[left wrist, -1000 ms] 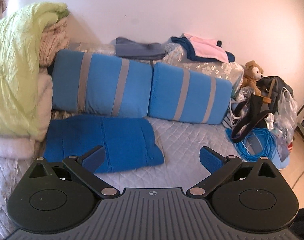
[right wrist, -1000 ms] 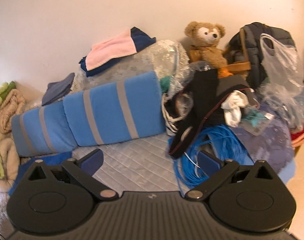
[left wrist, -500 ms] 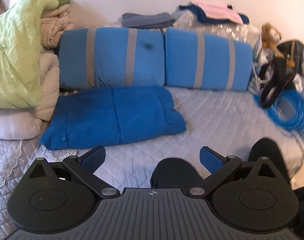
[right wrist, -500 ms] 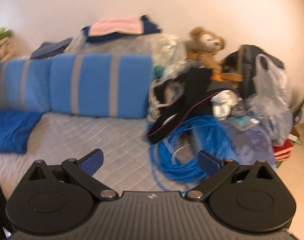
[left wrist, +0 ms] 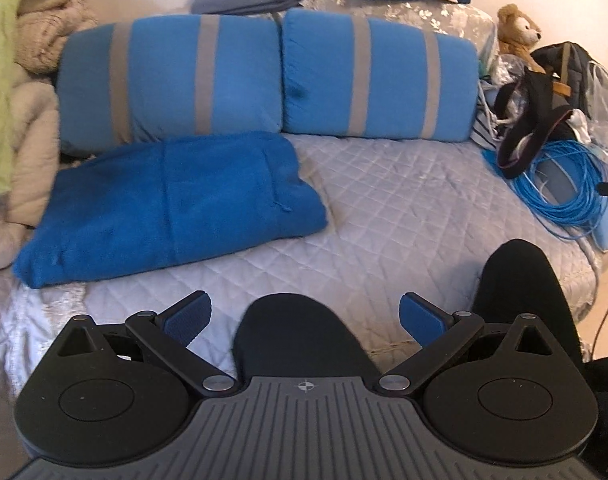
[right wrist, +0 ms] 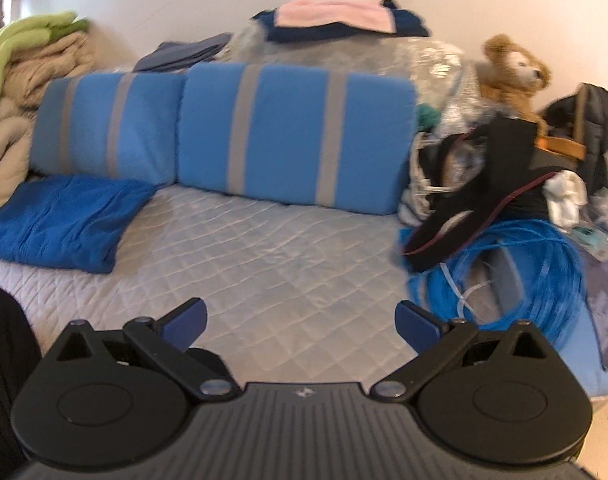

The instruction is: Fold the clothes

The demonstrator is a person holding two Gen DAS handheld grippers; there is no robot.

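Note:
A folded blue fleece garment (left wrist: 172, 204) lies on the quilted grey bed cover (left wrist: 404, 208), in front of the left striped pillow; the right wrist view shows the garment (right wrist: 64, 220) at far left. My left gripper (left wrist: 302, 316) hovers open above a person's black-clad knee (left wrist: 300, 336), well short of the garment. My right gripper (right wrist: 300, 320) is open over the bed cover (right wrist: 264, 256), holding nothing. A folded pink and navy stack (right wrist: 336, 18) and a folded grey-blue piece (right wrist: 188, 50) rest on top behind the pillows.
Two blue pillows with grey stripes (left wrist: 264, 76) lean on the wall. Green and beige bedding (left wrist: 16, 80) is piled at left. At right are a blue cable coil (right wrist: 516, 276), a black garment (right wrist: 484, 208), a teddy bear (right wrist: 512, 72), bags and plastic.
Both grippers pulled back and tilted down, so more of the bed and the person's black-clad legs came into view. The right view swung left, bringing the blue garment in. Both stayed open.

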